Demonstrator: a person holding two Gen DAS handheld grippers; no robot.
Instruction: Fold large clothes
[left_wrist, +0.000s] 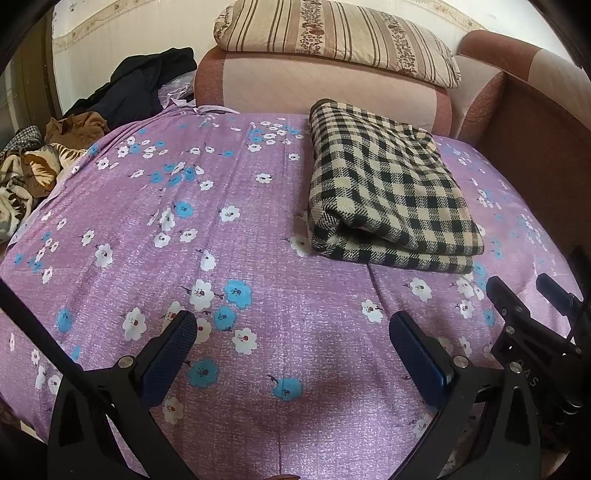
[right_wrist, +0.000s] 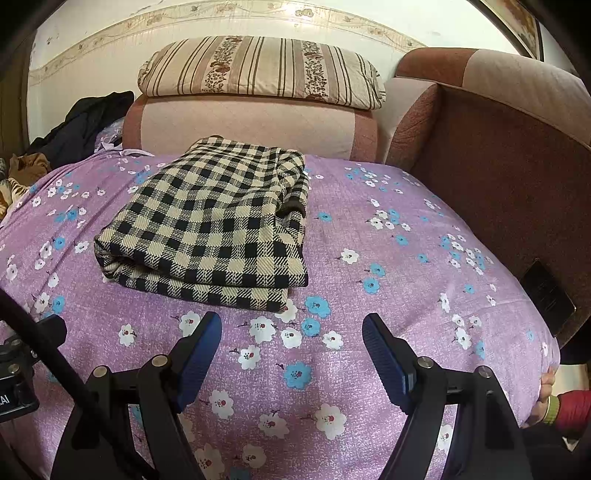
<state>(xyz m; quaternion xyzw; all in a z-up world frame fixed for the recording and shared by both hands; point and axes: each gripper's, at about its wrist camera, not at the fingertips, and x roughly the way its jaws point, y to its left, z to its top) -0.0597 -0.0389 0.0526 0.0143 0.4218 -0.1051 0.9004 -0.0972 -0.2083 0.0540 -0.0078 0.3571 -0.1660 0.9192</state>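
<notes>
checked garment (left_wrist: 388, 192), black and cream, folded into a thick rectangle, lies flat on the bed sheet (left_wrist: 258, 295), toward the far side near the sofa back; rolled fold faces the cameras, layered edges show along the near side; in the right wrist view it sits at (right_wrist: 210, 225), ahead and to the left of the fingers

bed sheet (right_wrist: 369, 258): purple, printed with white and blue flowers, a few long creases

left gripper (left_wrist: 293, 332): fingers spread wide, released, holding nothing, hovering over bare sheet, short of the garment

right gripper (right_wrist: 291, 332): fingers spread wide, released, nothing between them, just short of the garment's near edge

striped pillow (left_wrist: 332, 37), beige with floral bands, rests on top of the sofa back (left_wrist: 314, 92), pink and brown

heap of dark and brown clothes (left_wrist: 122, 92) at the far left edge of the bed

black flat object (right_wrist: 546, 295) against the sofa arm at right; cannot tell what it is
</notes>
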